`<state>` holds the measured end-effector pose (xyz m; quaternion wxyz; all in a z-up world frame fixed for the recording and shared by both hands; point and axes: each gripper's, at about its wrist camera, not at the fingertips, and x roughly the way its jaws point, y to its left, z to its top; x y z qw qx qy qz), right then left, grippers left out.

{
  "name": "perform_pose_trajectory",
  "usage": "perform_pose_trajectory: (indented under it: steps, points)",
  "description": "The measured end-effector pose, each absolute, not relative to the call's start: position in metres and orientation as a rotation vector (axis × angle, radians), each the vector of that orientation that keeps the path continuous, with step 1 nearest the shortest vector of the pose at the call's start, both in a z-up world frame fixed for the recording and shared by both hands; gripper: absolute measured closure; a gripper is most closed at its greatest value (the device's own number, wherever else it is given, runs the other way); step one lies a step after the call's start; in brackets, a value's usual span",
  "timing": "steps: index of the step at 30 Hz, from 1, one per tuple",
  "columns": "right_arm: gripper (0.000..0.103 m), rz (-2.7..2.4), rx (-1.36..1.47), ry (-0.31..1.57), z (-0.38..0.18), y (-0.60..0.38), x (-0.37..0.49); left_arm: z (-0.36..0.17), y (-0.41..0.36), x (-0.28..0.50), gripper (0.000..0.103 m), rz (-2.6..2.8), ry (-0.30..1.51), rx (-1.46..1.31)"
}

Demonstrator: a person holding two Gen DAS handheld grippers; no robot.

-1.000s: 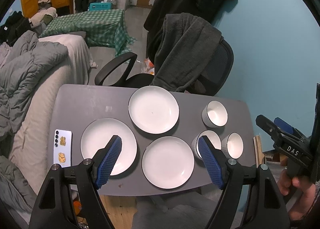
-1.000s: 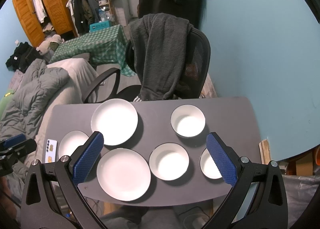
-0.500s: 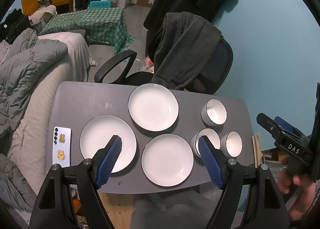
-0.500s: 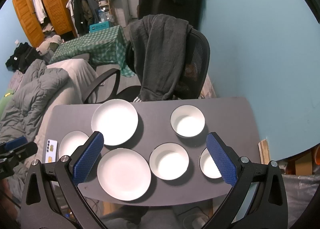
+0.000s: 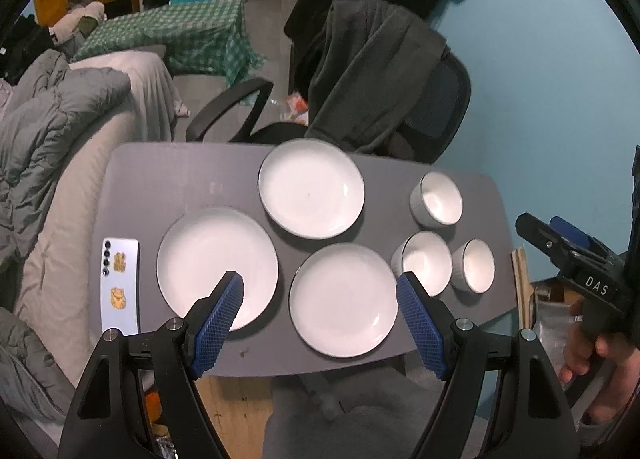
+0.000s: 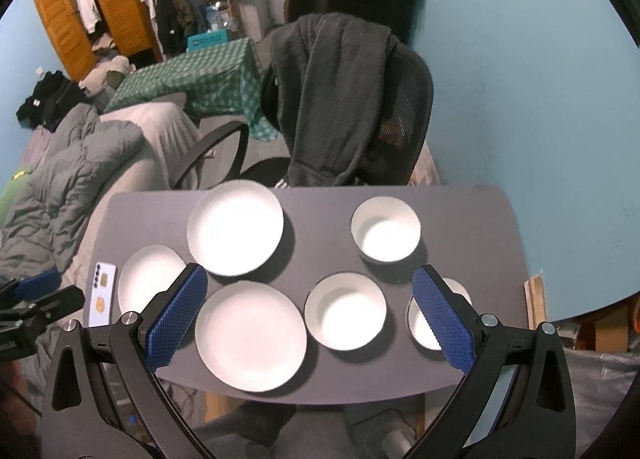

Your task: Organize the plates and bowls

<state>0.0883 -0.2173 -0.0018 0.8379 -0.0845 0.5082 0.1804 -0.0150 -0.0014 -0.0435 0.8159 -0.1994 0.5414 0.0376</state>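
Observation:
Three white plates lie on the grey table (image 5: 180, 175): a far one (image 5: 311, 187), a left one (image 5: 212, 259) and a near one (image 5: 342, 299). Three white bowls stand at the right: a far one (image 5: 437, 199), a middle one (image 5: 426, 261) and a small one (image 5: 476, 265). My left gripper (image 5: 320, 317) is open and empty, high above the near plate. My right gripper (image 6: 310, 313) is open and empty, high above the near plate (image 6: 250, 335) and the middle bowl (image 6: 346, 311). The small bowl (image 6: 420, 329) is partly hidden by a finger.
A white phone (image 5: 120, 283) lies at the table's left end. A black office chair draped with a dark garment (image 5: 372, 83) stands behind the table. A bed with grey bedding (image 5: 52, 127) is at the left. The blue wall (image 5: 540, 79) is close on the right.
Both grippers have drifted slightly; the table looks a little lower and nearer in the left wrist view. Plates and bowls have not moved. Both grippers remain open.

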Motion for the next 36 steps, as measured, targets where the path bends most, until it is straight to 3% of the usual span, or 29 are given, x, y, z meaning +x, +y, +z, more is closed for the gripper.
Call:
perform_pose_trajectory:
  steps: [22,30,36]
  points:
    - [0.005,0.435,-0.142,1.347,-0.126,-0.242,0.042,-0.16,-0.016,-0.036,0.023,0.02,1.303,-0.449]
    - [0.021,0.452,-0.142,1.476,-0.19,-0.248,0.04,-0.205,-0.034,-0.027,0.023,0.003,1.348,-0.439]
    - [0.026,0.481,-0.147,1.52,-0.217,-0.247,0.048,-0.231,-0.044,-0.022,0.025,0.016,1.381,-0.442]
